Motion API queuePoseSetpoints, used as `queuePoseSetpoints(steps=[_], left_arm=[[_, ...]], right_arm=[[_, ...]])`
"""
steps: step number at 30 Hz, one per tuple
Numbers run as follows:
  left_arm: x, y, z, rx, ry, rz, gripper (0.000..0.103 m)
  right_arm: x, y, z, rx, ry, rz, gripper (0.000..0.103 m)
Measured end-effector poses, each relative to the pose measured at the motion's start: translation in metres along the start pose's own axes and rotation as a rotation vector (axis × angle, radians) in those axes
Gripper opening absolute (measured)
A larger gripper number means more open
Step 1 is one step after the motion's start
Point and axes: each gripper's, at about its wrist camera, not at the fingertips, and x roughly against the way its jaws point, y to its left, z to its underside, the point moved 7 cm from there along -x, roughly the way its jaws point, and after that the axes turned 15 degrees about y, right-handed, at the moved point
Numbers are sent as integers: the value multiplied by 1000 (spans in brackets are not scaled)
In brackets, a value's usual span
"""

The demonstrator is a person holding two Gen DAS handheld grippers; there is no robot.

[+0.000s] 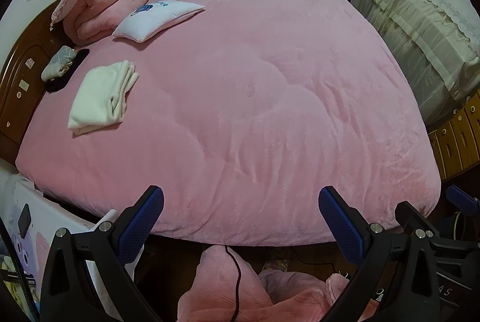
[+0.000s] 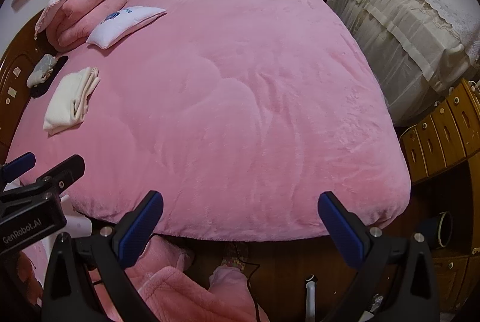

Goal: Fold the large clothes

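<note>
Tools first: the left tool (image 1: 241, 203) hangs above the near edge of the bed with its blue-padded fingers spread wide and nothing between them, and the right tool (image 2: 241, 205) beside it is just as wide and just as empty. Neither touches any cloth. Below and in front of both, off the bed's foot, lies a heap of fluffy pink garment (image 1: 228, 286), rumpled and unfolded, with a dark cable (image 1: 237, 271) trailing across it; this looks to be the large piece to be folded, though I cannot tell what kind of garment it is. Beyond the tools the bed (image 1: 270, 100), under its pink plush cover, is broad and mostly bare. Far off to the left sits a cream folded cloth (image 1: 100, 97), apparently already finished, and past it a white pillow (image 1: 156, 17) and a stack of pink bedding (image 1: 102, 7) by the headboard.

By my judgement the step in hand is fetching the next garment. Both tools must drop to the pink heap, avoid the cable, pinch two separate edges, then lift and spread it on the bare cover.
</note>
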Motion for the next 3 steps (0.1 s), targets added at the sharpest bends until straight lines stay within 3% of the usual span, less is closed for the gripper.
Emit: queuePoseSetpoints(steps=[3], left_arm=[[3, -8, -1, -26, -9, -9, 102]], right_arm=[[1, -9, 1, -22, -2, -6, 103]])
